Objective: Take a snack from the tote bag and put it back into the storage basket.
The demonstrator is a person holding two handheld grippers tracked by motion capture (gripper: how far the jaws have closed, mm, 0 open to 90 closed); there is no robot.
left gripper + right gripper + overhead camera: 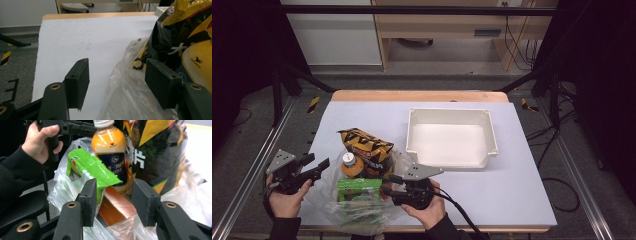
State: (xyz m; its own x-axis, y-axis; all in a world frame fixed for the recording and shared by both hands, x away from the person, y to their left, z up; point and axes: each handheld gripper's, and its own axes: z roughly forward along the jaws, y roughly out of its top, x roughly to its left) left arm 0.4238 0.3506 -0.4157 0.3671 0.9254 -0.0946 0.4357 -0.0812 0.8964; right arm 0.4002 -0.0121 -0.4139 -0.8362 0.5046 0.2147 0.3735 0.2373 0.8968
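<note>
A clear plastic bag (328,199) lies at the table's near left. It holds a yellow-and-black snack bag (366,145), an orange drink bottle (350,166) and a green packet (358,187). My left gripper (317,162) is open just left of the bag; in the left gripper view the bag's film (125,95) bunches between the left gripper's (117,65) jaws, against the right one. My right gripper (387,183) is open at the bag's right side. Between the right gripper's (115,183) jaws sit the green packet's edge (87,165) and an orange-brown box (115,207), with the bottle (111,152) behind.
An empty white bin (447,111) stands at the middle right of the white-covered table (512,190). A wooden edge (419,95) runs along the far side. Metal frame rails flank the table. The person's hand (40,142) grips the left gripper's handle.
</note>
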